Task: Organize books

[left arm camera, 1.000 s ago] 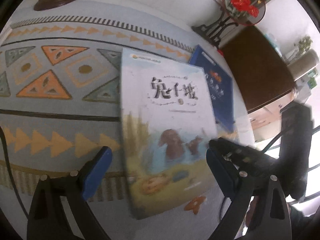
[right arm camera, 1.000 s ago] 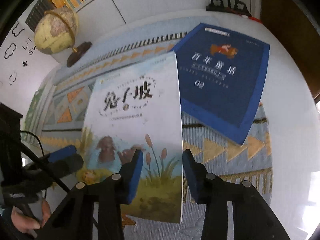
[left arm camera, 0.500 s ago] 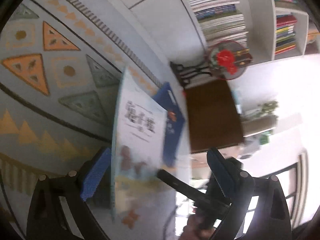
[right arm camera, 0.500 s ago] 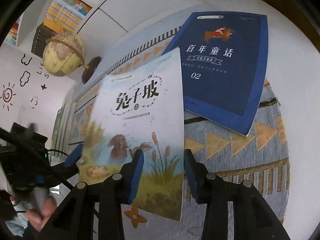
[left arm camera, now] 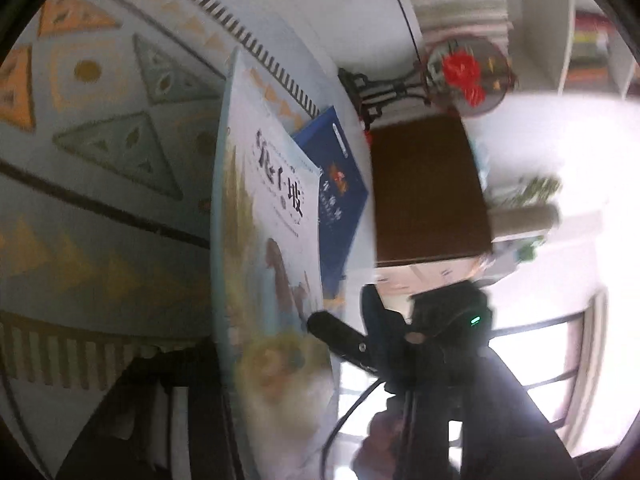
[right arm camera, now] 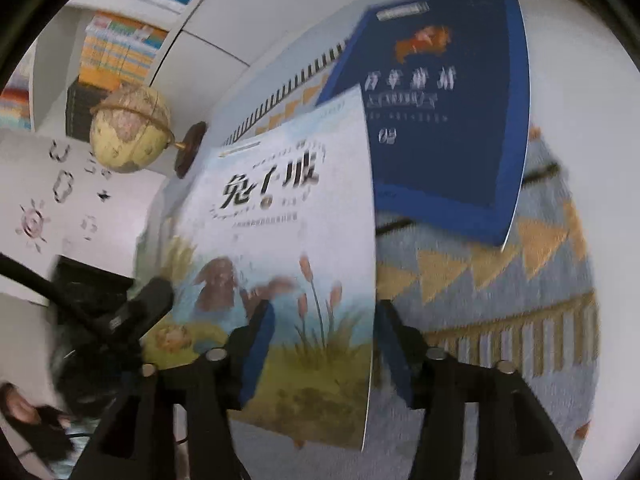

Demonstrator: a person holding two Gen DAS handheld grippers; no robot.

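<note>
Bookshelves [right arm camera: 120, 52] and a globe [right arm camera: 128, 132] back a white table spread with a patterned cloth [right arm camera: 500, 292], where a pale book [right arm camera: 288, 248] tilts up off the cloth, its right edge raised, apparently so it can be stood or stacked. A blue book [right arm camera: 448, 120] lies flat toward the cloth's far right corner. The left gripper [right arm camera: 152, 304] is closing on the pale book's left edge and seems, through blur, to pinch it. The right gripper [right arm camera: 320, 344] is opening; its fingers [right arm camera: 256, 344] straddle the book's near right corner without pressing it.
</note>
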